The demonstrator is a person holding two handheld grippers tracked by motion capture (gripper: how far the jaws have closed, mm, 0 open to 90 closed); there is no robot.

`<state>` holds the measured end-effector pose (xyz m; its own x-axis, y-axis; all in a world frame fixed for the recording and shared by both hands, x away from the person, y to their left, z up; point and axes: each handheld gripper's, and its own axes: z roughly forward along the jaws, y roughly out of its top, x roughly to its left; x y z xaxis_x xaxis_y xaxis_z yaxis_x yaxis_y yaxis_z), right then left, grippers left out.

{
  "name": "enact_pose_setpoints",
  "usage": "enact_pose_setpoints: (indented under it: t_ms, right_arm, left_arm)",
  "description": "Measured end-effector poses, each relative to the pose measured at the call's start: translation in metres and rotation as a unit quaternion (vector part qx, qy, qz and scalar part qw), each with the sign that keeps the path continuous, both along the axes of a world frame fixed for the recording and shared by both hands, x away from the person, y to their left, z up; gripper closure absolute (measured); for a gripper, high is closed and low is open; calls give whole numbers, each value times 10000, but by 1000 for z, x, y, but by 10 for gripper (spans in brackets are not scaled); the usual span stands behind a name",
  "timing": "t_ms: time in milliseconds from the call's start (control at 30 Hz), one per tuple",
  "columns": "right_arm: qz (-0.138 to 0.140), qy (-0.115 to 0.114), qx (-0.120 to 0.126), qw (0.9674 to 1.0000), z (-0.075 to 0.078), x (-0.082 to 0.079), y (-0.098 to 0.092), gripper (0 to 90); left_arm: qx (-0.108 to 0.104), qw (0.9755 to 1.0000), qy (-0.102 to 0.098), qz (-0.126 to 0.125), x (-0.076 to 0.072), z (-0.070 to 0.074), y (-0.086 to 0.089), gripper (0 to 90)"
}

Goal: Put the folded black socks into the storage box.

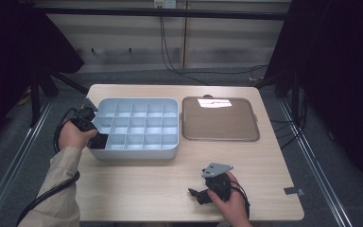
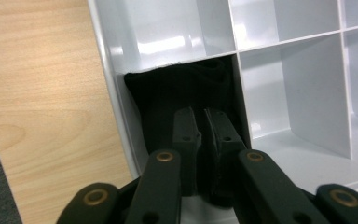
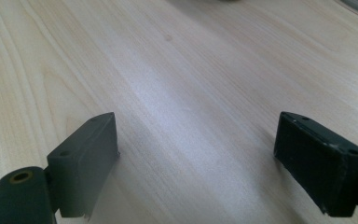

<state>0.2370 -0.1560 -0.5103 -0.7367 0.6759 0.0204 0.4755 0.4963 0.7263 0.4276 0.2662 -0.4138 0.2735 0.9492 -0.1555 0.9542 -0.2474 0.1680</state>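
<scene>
Pale wood tabletop [image 1: 137,189] runs under everything, with grey floor and dark drapes around it. Nearest me, my right gripper [image 1: 199,193] rests low on the bare wood, and its own view has the jaws spread wide with nothing but grain between them. Further in and to the left, my left gripper [image 2: 201,130] is poked down into the near-left corner compartment of the grey divided organiser tray [image 1: 137,152]; a black cloth [image 2: 177,93] is bunched into that cell against the outer wall and the divider behind it. The jaws sit nearly together with only a narrow slit between the pads, and dark fabric seems to lie in that slit, so I read it as a light pinch on the cloth that may be easing. Beyond the organiser, just beside its right edge, lies the flat brown tray [image 1: 220,119] with a glare patch at its far side. To do this step well, I would press the cloth fully down so none rides above the divider tops, then open only enough to free the pads and lift straight up, keeping clear of the thin walls so the fabric does not drag back out. I cannot tell how much cloth sits under the jaws, whether it is one piece or folded, or whether any corner has spilled into the neighbouring cell; black on black hides the folds, and the high view is too small to help.
</scene>
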Motion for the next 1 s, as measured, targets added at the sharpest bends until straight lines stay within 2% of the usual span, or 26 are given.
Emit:
enact_pose_setpoints:
  t_ms: [167, 300, 633, 767, 1000]
  right_arm:
    - [1, 1, 1, 10000, 0, 0, 0, 131]
    - [2, 2, 0, 10000, 0, 0, 0, 130]
    - [9, -5, -2, 10000, 0, 0, 0, 130]
    - [8, -4, -2, 10000, 0, 0, 0, 130]
    - [7, -5, -3, 10000, 0, 0, 0, 130]
  left_arm:
    - [4, 9999, -124, -41, -2, 9, -1, 801]
    - [-11, 9999, -128, -80, -2, 13, -2, 764]
    - [-91, 9994, -308, -153, -6, 27, -7, 638]
    - [-95, 9991, -369, -198, -7, 30, -9, 550]
    - [-100, 9987, -435, -230, -9, 32, -9, 485]
